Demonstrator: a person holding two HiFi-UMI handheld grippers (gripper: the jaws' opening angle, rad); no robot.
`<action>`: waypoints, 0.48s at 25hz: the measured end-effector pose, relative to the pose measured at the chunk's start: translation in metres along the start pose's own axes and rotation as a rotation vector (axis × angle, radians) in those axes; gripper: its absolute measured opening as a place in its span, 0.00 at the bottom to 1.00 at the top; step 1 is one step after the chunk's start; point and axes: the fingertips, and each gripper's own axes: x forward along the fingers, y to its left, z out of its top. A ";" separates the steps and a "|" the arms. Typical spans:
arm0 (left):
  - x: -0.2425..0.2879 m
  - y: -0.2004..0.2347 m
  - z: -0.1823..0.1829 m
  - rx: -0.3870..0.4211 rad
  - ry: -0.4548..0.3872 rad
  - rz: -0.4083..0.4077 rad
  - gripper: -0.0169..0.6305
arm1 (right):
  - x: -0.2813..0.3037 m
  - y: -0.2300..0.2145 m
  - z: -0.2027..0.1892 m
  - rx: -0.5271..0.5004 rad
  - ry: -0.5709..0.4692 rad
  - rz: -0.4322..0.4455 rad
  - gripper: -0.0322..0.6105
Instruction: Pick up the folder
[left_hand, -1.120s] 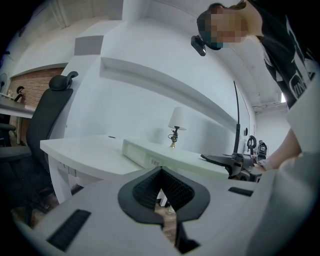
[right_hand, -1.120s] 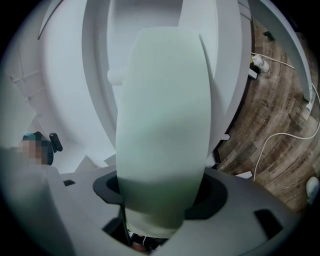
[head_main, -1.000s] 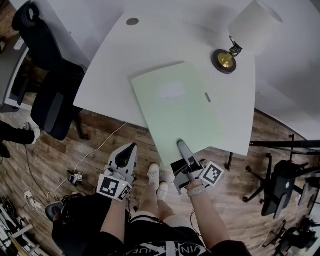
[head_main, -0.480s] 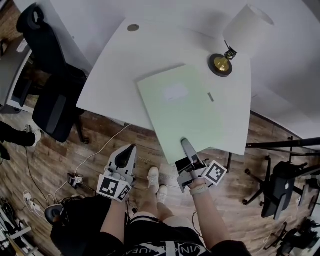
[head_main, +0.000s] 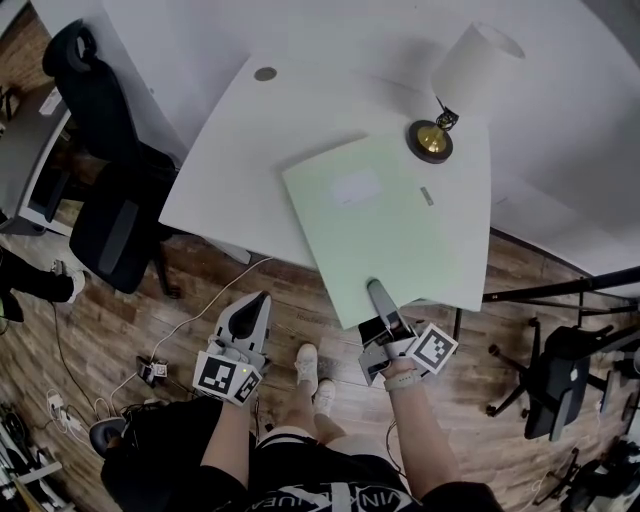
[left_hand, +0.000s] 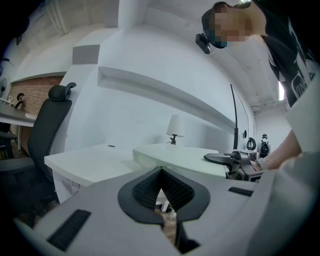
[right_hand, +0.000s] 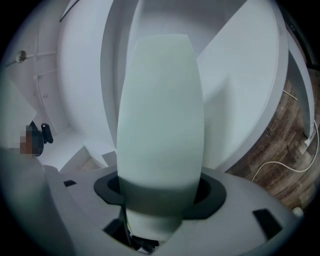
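The white desk (head_main: 230, 170) carries the pale green folder (head_main: 380, 220). The folder's near short edge projects past the desk's near edge, toward the person. Its long axis runs straight away from the right claw (head_main: 376, 290), in line with the way that claw points. In the left gripper view the folder appears raised clear of the desk top at its near end.

The right claw is clamped on the middle of the folder's near short edge, with the sheet passing between its two jaws. It is the nearer claw. The left claw (head_main: 262, 298) is closed and empty. It sits well to the left of the folder, over the floor in front of the desk.

A table lamp (head_main: 432, 138) stands just beside the folder's far right corner, so any further lift should probably keep that corner clear of it.
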 end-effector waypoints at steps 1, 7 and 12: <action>0.000 -0.001 0.001 0.000 -0.002 0.000 0.05 | -0.001 0.003 0.002 -0.021 0.001 0.001 0.51; -0.004 -0.007 0.009 0.003 -0.011 -0.001 0.05 | -0.009 0.016 0.012 -0.111 -0.001 -0.008 0.51; -0.005 -0.014 0.017 0.012 -0.018 -0.006 0.05 | -0.018 0.024 0.023 -0.156 -0.023 -0.010 0.51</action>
